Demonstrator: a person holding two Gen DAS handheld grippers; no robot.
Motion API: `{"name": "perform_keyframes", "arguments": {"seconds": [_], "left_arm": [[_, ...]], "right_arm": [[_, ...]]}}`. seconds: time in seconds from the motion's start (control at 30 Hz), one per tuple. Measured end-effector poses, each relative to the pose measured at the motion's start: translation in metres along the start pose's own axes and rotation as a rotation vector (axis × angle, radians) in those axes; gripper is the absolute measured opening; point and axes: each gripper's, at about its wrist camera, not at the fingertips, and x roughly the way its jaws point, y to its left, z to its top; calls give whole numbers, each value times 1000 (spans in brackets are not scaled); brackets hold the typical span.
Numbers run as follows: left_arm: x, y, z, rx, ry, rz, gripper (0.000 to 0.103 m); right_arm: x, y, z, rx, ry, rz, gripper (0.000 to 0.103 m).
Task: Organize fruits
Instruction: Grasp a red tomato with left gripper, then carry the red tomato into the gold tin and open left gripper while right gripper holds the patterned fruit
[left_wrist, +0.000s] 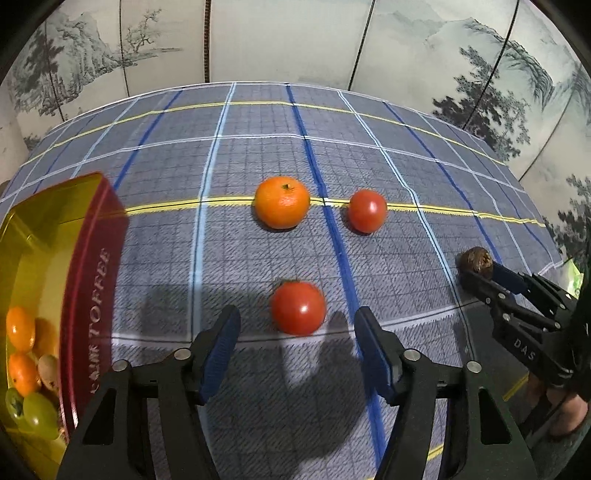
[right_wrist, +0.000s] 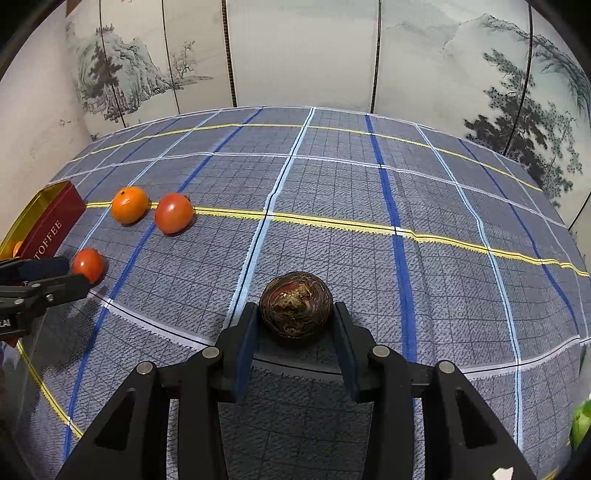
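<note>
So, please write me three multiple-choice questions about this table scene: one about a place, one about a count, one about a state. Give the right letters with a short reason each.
1. Where is the red tin as the left wrist camera sees it?
A. at the left edge
B. at the far right
C. in the middle, behind the fruit

2. How many tomatoes lie loose on the cloth?
A. one
B. two
C. four

3. What is the right gripper doing?
A. it hangs with nothing between its jaws
B. its jaws stand on both sides of a brown round fruit
C. it holds the orange

Answers:
1 A, the tin fills the left edge of that view.
2 B, one tomato lies just ahead of the left gripper and one tomato beside the orange.
3 B, the brown fruit sits between its two jaws.
</note>
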Motion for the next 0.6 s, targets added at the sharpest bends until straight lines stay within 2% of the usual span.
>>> {"name": "perform_keyframes", "arguments": {"seconds": [0.2, 0.27, 0.3, 0.6], "left_arm": [[9, -2, 1, 8, 7, 19, 46], [9, -3, 1, 22, 0, 24, 35], [8, -3, 1, 25, -3, 24, 32], [2, -1, -6, 26, -10, 25, 32]], "right_arm": [[0, 0, 0, 1, 0, 1, 38], [0, 0, 0, 0, 0, 2, 38], [0, 0, 0, 1, 0, 1, 38], [0, 2, -1, -3, 1, -5, 38]]}}
